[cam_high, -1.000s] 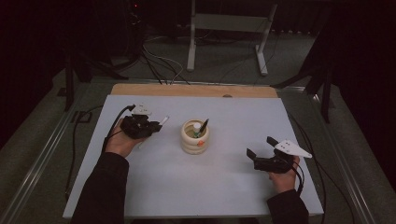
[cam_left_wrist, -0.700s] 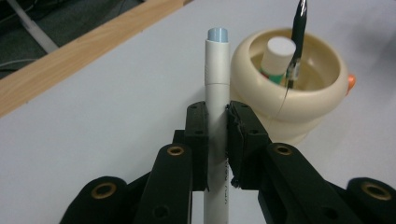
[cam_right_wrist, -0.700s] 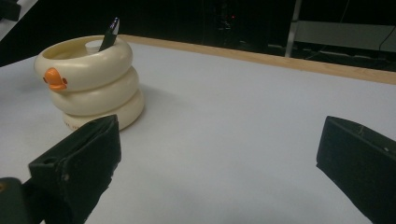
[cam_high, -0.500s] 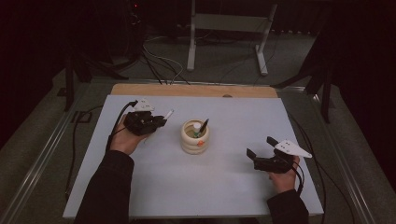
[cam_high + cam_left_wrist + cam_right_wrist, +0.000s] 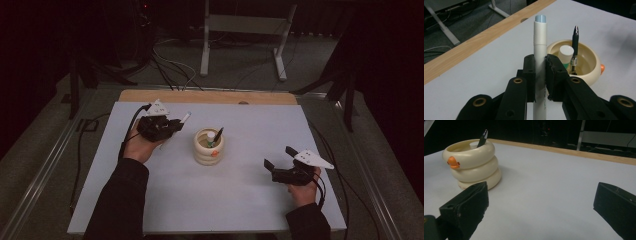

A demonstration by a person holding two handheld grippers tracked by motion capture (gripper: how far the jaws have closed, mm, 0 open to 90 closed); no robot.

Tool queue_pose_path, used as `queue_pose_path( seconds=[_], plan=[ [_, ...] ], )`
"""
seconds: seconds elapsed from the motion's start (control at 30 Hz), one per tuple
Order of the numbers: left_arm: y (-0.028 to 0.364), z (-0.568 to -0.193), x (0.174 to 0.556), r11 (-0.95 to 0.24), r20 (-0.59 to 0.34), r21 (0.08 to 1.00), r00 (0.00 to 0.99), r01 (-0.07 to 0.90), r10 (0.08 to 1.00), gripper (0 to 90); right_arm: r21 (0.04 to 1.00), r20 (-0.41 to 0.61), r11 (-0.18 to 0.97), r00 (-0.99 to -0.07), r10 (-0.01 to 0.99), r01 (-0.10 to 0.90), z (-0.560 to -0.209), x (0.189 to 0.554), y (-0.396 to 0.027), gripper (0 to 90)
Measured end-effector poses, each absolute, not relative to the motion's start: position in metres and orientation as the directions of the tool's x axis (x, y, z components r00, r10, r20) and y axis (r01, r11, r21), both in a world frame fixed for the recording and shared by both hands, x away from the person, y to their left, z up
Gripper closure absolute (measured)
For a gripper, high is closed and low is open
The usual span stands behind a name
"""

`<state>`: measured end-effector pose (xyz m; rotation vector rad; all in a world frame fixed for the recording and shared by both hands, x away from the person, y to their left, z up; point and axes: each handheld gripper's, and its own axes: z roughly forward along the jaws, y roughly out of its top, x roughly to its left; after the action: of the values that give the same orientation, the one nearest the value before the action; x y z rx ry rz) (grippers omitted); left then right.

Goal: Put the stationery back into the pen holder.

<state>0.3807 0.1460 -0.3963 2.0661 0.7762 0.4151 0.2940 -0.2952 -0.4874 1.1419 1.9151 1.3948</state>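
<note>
Now left gripper [image 5: 540,75] nearer the cream holder [image 5: 208,147], seemingly higher, fingers clamped on white marker [image 5: 540,42]; right gripper [image 5: 541,210] wide open

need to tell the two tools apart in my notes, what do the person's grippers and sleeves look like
Both grippers are black with two blocky jaws. The left gripper and the right gripper each carry a pale three-cornered plate on top and trail a black cable. Brass-coloured rivets dot the left one's arms. The sleeves are dark.
</note>
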Motion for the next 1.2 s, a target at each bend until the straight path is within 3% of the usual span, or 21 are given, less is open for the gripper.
queue_pose_path(
  seconds=[1.2],
  plan=[
    [0.119, -0.389, 0.395, -0.364, -0.004, 0.865, 0.73, 0.345, 0.683, 79.6, 0.936, 0.074, 0.12, -0.519, 0.852, 0.33, -0.487, 0.295, -0.295, 0.0]
  ],
)
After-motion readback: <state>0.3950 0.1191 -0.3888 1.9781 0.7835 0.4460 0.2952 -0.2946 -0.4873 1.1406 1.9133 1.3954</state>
